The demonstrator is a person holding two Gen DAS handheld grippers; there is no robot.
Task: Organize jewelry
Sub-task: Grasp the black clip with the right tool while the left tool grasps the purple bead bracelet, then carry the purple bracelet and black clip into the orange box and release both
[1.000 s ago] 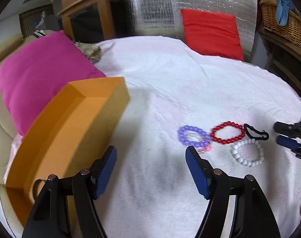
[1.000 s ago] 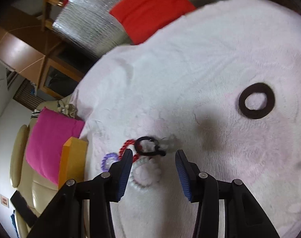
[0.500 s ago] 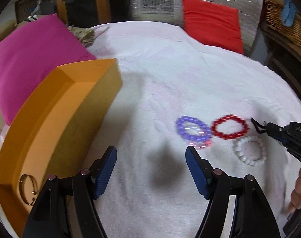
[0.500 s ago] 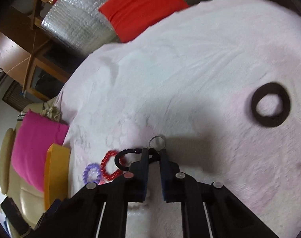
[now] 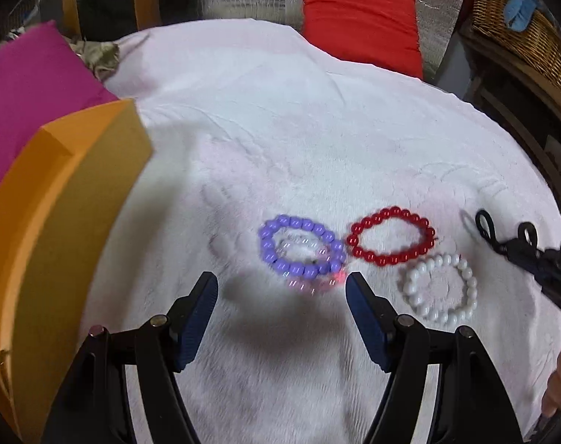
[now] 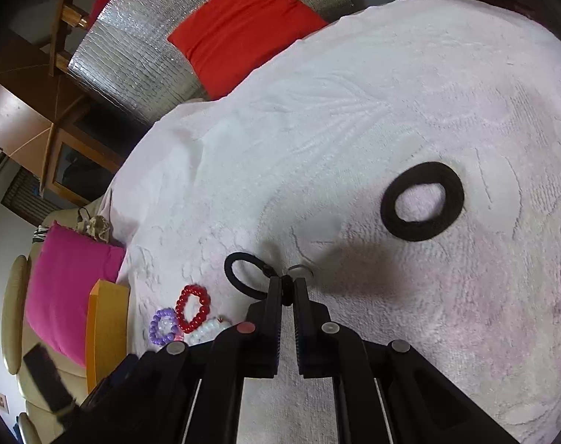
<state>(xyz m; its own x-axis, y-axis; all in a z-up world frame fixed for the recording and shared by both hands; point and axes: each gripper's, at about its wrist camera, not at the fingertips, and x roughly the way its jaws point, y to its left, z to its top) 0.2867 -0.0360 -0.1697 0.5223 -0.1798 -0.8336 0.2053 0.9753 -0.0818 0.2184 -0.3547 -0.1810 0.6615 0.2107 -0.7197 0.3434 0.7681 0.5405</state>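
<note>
On the white towel lie a purple bead bracelet [image 5: 302, 246], a red bead bracelet [image 5: 391, 236] and a white bead bracelet [image 5: 441, 288]. My left gripper [image 5: 282, 296] is open and empty just in front of the purple bracelet. My right gripper [image 6: 287, 288] is shut on a thin black hair tie with a small metal ring [image 6: 243, 273] and holds it a little above the towel; it shows at the right edge of the left wrist view [image 5: 487, 227]. An orange box [image 5: 54, 229] stands at the left. The bracelets also show in the right wrist view [image 6: 193, 309].
A thick black scrunchie [image 6: 422, 201] lies alone on the towel to the right. A pink cushion [image 5: 25, 88] sits behind the orange box. A red cushion [image 5: 358, 18] leans on silver foil at the back. A wicker basket [image 5: 520, 33] stands at the far right.
My right gripper closed on the black hair tie and lifted it off the towel. My left gripper moved forward toward the purple bracelet, staying open.
</note>
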